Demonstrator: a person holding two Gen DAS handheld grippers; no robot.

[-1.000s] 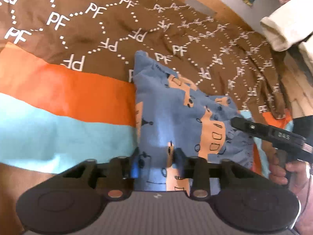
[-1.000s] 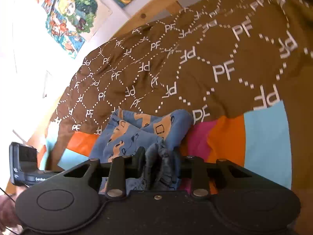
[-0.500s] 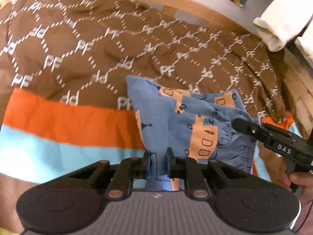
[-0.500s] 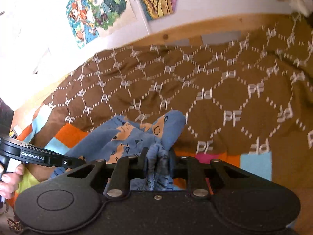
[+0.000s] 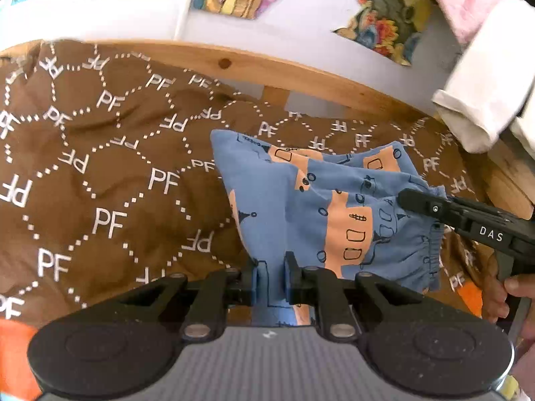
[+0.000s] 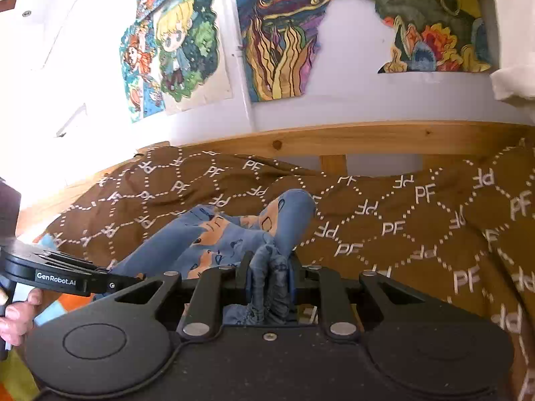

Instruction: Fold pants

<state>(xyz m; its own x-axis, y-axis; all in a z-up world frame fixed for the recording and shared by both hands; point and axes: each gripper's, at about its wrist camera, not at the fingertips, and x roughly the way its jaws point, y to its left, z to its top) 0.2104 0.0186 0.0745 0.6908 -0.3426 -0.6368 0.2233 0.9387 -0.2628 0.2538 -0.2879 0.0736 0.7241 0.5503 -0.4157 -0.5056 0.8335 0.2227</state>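
Both tongs are clamped on the blue pants: left tongs on flat cloth, right tongs on bunched waistband, holding them above the bed, likely to straighten them for folding.

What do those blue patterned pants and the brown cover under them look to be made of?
The blue pants with orange print look like soft, matte, thin knit fabric, probably cotton: they drape, fold, and gather at an elastic waistband. The brown bedcover with white "PF" lettering looks like a matte woven or padded textile, rumpled into soft creases; the exact fibre cannot be told.
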